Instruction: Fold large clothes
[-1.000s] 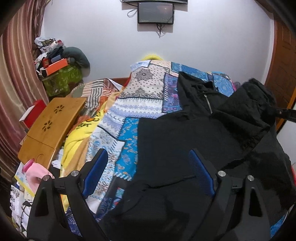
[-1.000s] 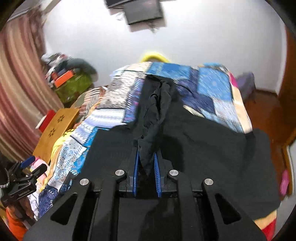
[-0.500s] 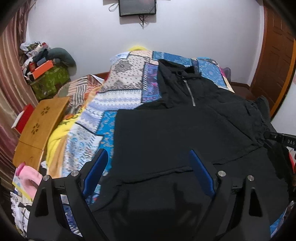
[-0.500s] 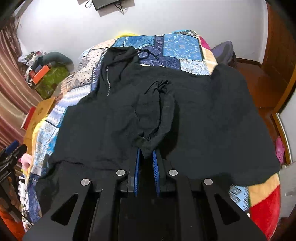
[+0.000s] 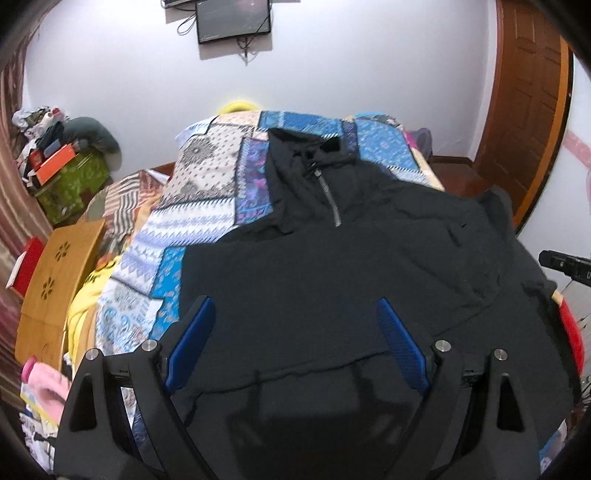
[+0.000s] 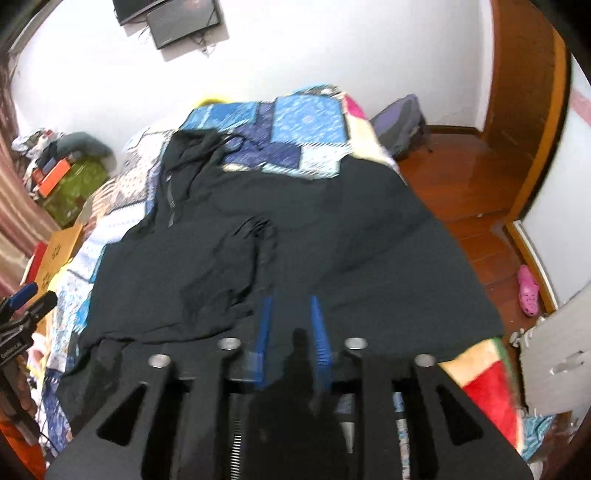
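Right gripper (image 6: pixel 290 314) jaws just opening, narrow gap, sleeve (image 6: pixel 236 266) released onto black hoodie (image 5: pixel 332 277). Left gripper (image 5: pixel 295 332) wide, empty. Next: smooth sleeve flat before folding body.

The walls (image 5: pixel 369 74) are plain white, with a dark flat screen (image 5: pixel 233 20) mounted high up, its cables dangling beneath. A bed fills the middle of the room under a patchwork quilt (image 5: pixel 207 177) of blue, white and purple squares. On the right stands a brown wooden door (image 5: pixel 524 110), and the floor (image 6: pixel 461 192) there is glossy reddish wood, with a pink clog (image 6: pixel 528 290) lying near the skirting. A dark backpack (image 6: pixel 400 123) slumps against the far wall. On the left hangs a striped reddish curtain (image 6: pixel 22 206), beside a green box (image 5: pixel 70 184) heaped with clutter and a small wooden lap table (image 5: pixel 55 273) with flower cutouts.
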A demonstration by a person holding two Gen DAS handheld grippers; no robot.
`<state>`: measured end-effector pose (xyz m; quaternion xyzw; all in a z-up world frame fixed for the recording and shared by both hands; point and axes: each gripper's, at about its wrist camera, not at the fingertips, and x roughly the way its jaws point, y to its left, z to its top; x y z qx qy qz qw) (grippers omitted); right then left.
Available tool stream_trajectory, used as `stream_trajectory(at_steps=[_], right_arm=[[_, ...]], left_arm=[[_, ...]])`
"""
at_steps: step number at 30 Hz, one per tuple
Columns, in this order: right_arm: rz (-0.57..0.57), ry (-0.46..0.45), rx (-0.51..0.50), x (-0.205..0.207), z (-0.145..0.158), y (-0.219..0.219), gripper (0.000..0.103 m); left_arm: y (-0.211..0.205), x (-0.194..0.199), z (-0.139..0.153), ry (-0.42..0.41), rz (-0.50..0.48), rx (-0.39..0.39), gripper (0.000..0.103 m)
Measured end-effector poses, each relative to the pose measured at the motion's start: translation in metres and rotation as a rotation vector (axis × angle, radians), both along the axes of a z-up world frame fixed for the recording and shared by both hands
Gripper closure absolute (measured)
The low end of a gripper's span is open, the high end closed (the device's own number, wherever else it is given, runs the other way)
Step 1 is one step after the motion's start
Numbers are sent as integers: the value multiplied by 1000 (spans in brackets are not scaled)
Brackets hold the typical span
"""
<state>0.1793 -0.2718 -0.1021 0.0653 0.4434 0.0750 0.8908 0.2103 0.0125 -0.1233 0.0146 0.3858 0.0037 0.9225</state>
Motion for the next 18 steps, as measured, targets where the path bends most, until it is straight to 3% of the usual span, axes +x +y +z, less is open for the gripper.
stream_trajectory(at_steps=[2,4,11,18], right_arm=[[-40,-25,-9,-2,6,-10,40],[-84,-61,-16,-6,12,-21,30],[-179,-29,-13,-13,9,-66,30],[-309,118,45,-12,-35,-115,30]], left_arm=[[-6,6,4,-11,-12,-6,14],[-13,11,5,-16,-23,-8,14],[-34,25,1,-3,-63,-26,14],[-48,34,-17,42,-81,-17,14]])
